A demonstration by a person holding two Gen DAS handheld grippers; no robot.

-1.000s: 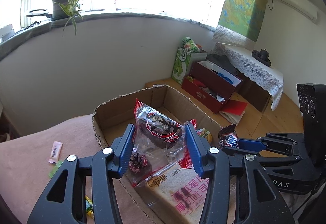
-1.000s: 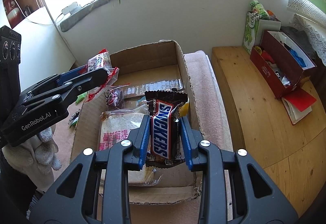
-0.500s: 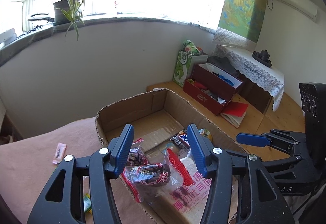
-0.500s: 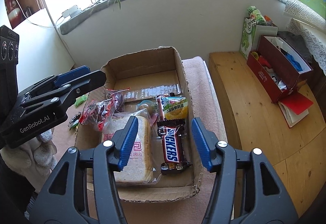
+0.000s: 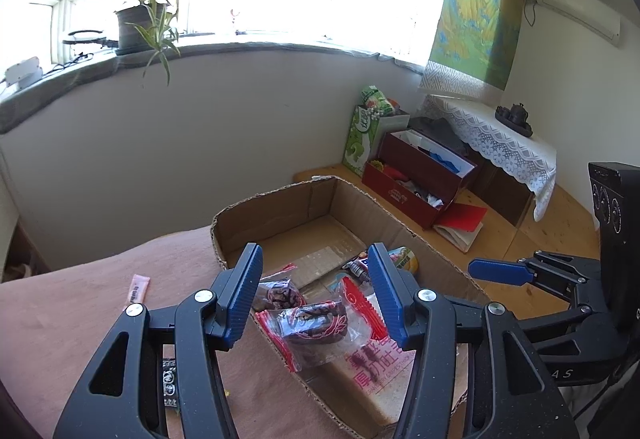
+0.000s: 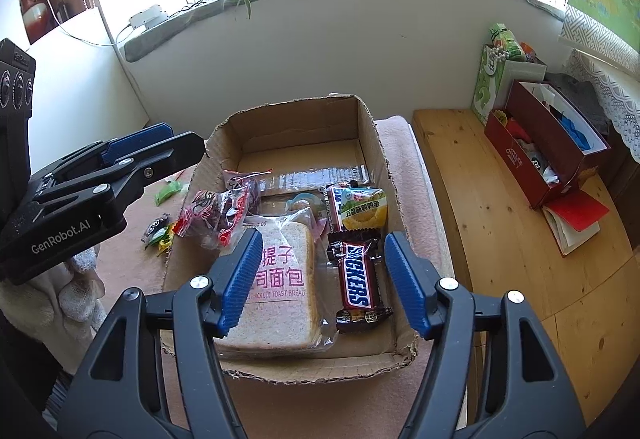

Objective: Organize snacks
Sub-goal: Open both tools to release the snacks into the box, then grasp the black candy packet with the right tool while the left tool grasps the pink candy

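Observation:
A brown cardboard box (image 6: 296, 115) sits on a pink cloth. In it lie a bag of toast bread (image 6: 280, 279), a Snickers bar (image 6: 358, 281), a yellow-green packet (image 6: 360, 209) and a clear red-printed packet of dark pastries (image 6: 220, 211). My right gripper (image 6: 324, 239) hovers over the box's near end. Its jaws are opening and the pads touch nothing; the Snickers bar lies flat below them. My left gripper (image 5: 314, 251) is open above the box's left side (image 5: 280, 199). The pastry packet (image 5: 316, 323) rests beneath it, partly on the bread (image 5: 376, 363).
Small loose snacks lie on the cloth left of the box: a pink stick (image 5: 140, 287), a green packet (image 6: 168, 191), a dark one (image 6: 158, 229). To the right run a wooden bench (image 6: 500, 219), a red box (image 6: 548, 143) and a green bag (image 6: 492, 79).
The right gripper opened and the Snickers bar dropped into the box beside the bread. The left gripper let go of the pastry packet, which fell onto the box's left side.

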